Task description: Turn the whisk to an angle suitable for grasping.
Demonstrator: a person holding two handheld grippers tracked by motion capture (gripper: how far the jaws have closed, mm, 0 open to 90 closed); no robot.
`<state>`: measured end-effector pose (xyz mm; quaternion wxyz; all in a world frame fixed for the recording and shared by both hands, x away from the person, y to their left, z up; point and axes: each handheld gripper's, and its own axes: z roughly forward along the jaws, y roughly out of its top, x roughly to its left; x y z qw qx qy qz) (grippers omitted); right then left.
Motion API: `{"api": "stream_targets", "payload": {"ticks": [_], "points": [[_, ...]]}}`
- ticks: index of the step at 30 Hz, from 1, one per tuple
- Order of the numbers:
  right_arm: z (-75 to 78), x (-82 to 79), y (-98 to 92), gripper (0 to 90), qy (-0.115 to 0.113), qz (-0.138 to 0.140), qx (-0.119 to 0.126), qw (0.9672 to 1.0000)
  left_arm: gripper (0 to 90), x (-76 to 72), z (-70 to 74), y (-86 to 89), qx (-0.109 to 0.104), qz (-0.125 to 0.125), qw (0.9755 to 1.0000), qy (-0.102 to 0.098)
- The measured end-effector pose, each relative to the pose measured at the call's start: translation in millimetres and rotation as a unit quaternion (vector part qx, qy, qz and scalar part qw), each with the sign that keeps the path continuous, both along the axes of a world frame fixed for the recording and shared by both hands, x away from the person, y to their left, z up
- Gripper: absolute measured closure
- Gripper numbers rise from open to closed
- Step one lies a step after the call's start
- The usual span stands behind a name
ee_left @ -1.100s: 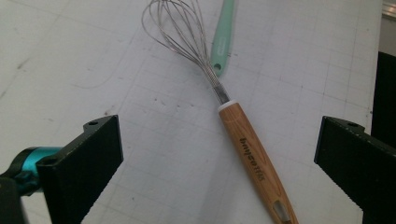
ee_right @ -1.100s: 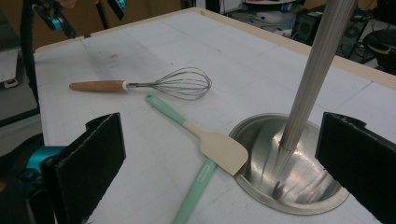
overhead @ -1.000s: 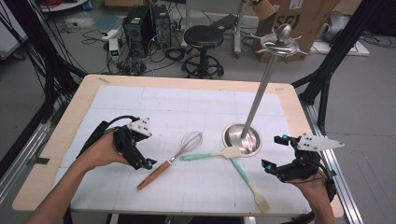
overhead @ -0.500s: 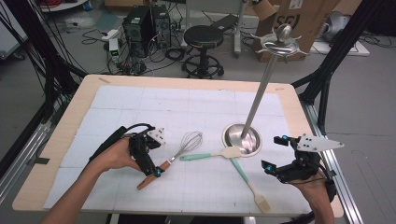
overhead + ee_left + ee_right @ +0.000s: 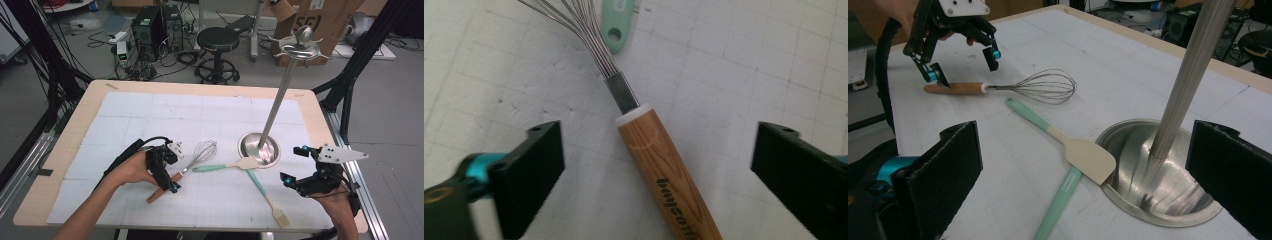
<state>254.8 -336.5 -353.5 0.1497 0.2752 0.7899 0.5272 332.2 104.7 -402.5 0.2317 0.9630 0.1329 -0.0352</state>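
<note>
The left gripper (image 5: 651, 165) straddled the whisk (image 5: 659, 165), jaws closing yet clear of its wooden handle. The left gripper view alone showed lettering there. The right gripper (image 5: 306, 167) waited open, far right.

Your whisk (image 5: 664, 170) has a brown wood-grain handle with black lettering, a white collar and silver wires. Both spatulas (image 5: 220, 166) have mint-green handles and cream blades. The worktop (image 5: 90, 100) mat is white, gridded.

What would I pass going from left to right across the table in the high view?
Left gripper poised over the wooden whisk handle → wire whisk with wooden handle → mint-handled spatula with cream blade → round steel base of the tall metal utensil stand → right gripper.
</note>
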Motion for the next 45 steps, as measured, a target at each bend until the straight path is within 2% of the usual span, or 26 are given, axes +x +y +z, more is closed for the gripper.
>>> {"api": "stream_targets", "payload": {"ticks": [7, 8, 11, 12, 18, 20, 23, 24, 26, 29, 30, 32, 35, 37, 39, 40, 42, 45], "points": [[-0.5, 0.1, 0.2, 0.2, 0.002, 0.000, -0.001, 1.0000, 18.2, 0.5, -3.3, -2.2, 0.010, -0.001, 0.9999, 0.013], [-0.4, 0.3, -0.1, 0.2, 0.000, 0.000, 0.001, 1.0000, 23.5, 0.7, -3.9, -2.8, 0.011, -0.001, 0.9998, 0.017], [-0.3, 0.0, -0.5, 0.2, 0.000, 0.000, 0.002, 1.0000, 25.5, 1.1, -5.6, -3.9, 0.015, -0.002, 0.9997, 0.019], [-0.3, -0.2, -0.7, 0.2, 0.001, -0.001, 0.002, 1.0000, 27.5, 1.2, -7.9, -5.3, 0.019, 0.000, 0.9994, 0.027], [-0.6, 0.1, -1.6, 0.2, 0.000, -0.002, 0.002, 1.0000, 35.5, 0.2, -10.4, -8.7, 0.028, -0.006, 0.9988, 0.039], [-1.0, 0.6, -1.6, 0.2, 0.000, -0.004, 0.001, 1.0000, 43.5, 0.3, -8.8, -8.9, 0.025, -0.001, 0.9988, 0.043], [-1.3, 0.8, -1.2, 0.2, 0.001, -0.002, 0.001, 1.0000, 47.7, -1.3, -9.0, -10.2, 0.031, -0.001, 0.9984, 0.047], [-1.3, 0.7, -1.0, 0.2, 0.001, -0.002, 0.001, 1.0000, 47.7, -3.8, -10.1, -12.8, 0.041, -0.006, 0.9984, 0.038], [-1.3, 0.8, -0.9, 0.2, 0.000, -0.002, 0.000, 1.0000, 49.6, -4.7, -9.1, -14.3, 0.048, -0.001, 0.9984, 0.031], [-1.3, 0.8, -0.8, 0.2, 0.000, -0.002, 0.000, 1.0000, 53.2, -4.7, -9.0, -15.0, 0.050, 0.004, 0.9983, 0.029], [-1.2, 0.7, -0.6, 0.2, 0.001, -0.002, 0.000, 1.0000, 57.1, -4.6, -8.9, -15.3, 0.053, 0.005, 0.9983, 0.026], [-1.2, 0.6, -0.8, 0.2, 0.001, -0.002, 0.001, 1.0000, 60.0, -6.2, -8.4, -17.9, 0.061, 0.019, 0.9978, 0.018], [-1.2, 0.7, -1.2, 0.2, 0.002, -0.002, 0.002, 1.0000, 61.5, -7.7, -7.9, -20.0, 0.068, 0.026, 0.9973, 0.015], [-1.4, 0.7, -1.2, 0.2, 0.002, -0.002, 0.002, 1.0000, 62.9, -9.2, -6.7, -22.2, 0.078, 0.041, 0.9960, 0.013], [-1.5, 0.7, -1.2, 0.2, 0.002, -0.003, 0.001, 1.0000, 65.4, -9.2, -6.3, -22.4, 0.078, 0.044, 0.9959, 0.011], [-1.5, 0.7, -1.2, 0.2, 0.002, -0.002, 0.002, 1.0000, 67.2, -8.9, -5.8, -20.8, 0.081, 0.050, 0.9954, -0.003], [-1.4, 0.6, -1.8, 0.2, 0.001, -0.004, 0.002, 1.0000, 69.6, -7.4, -5.3, -19.3, 0.084, 0.056, 0.9948, -0.008], [-1.3, 0.7, -2.3, 0.2, 0.000, -0.004, 0.003, 1.0000, 70.5, -4.7, -5.1, -16.4, 0.079, 0.059, 0.9951, -0.006]]}}
